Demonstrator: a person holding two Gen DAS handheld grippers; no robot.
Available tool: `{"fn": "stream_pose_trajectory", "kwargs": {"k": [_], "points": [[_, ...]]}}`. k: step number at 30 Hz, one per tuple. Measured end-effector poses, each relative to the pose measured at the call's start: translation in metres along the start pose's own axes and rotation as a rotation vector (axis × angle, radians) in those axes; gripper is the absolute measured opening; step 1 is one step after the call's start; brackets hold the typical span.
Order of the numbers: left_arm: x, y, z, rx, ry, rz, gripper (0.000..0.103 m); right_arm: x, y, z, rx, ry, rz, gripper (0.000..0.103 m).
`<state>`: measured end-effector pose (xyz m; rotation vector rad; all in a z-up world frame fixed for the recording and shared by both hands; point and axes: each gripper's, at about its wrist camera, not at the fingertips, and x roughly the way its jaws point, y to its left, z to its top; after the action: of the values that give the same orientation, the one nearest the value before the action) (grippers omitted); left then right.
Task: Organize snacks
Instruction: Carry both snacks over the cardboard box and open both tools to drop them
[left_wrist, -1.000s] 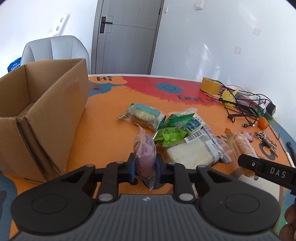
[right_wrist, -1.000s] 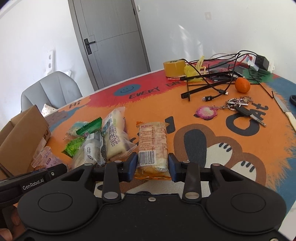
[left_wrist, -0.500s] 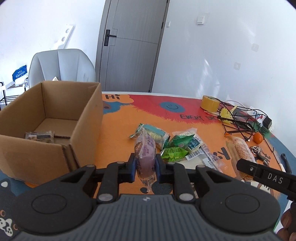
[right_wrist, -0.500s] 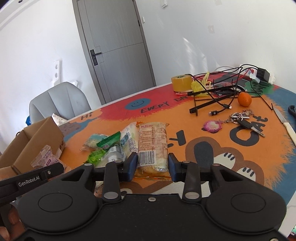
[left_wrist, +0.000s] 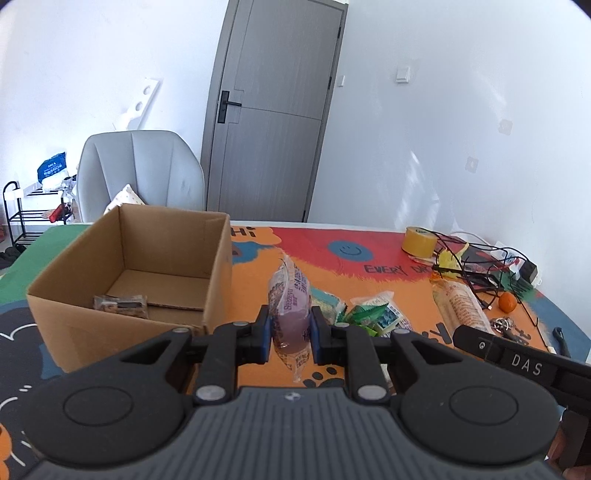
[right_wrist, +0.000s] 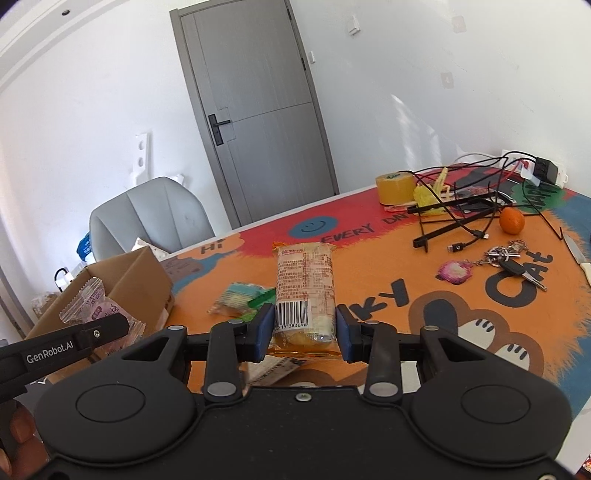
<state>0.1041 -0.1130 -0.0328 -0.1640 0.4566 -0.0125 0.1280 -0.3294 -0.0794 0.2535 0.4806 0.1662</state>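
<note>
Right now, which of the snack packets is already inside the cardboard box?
The brown packet lying on the floor of the cardboard box. The purple packet and the orange one are each clamped in a gripper; the rest lie on the table.

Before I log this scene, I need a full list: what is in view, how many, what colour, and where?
box: 1, brown, left on table, open
bar: 1, dark, inside box
purple snack: 1, in left tool
bread pack: 1, yellow, in right tool
loose snacks: several, green and teal, mid table
tape: 1, yellow, far side
cables: tangle, black, far right
orange: 1, by cables
keys: 1 bunch, pink fob
knife: 1, right edge
mat: 1, orange, on table
chair: 1, grey, behind box
door: 1, grey
left tool: shut
right tool: shut
</note>
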Motion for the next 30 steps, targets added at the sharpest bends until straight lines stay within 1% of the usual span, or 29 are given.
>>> {"fn": "stream_pose_trajectory", "kwargs": {"k": [17,30], "points": [[-0.034,0.048,0.016,-0.058,-0.079,0.070,0.019,-0.005,0.049,0.008,-0.056,-0.022,0.089,0.036],[-0.035,0.086,0.027,-0.105,-0.100,0.126,0.019,0.008,0.094,0.012,-0.111,-0.021,0.142,0.036]]}}
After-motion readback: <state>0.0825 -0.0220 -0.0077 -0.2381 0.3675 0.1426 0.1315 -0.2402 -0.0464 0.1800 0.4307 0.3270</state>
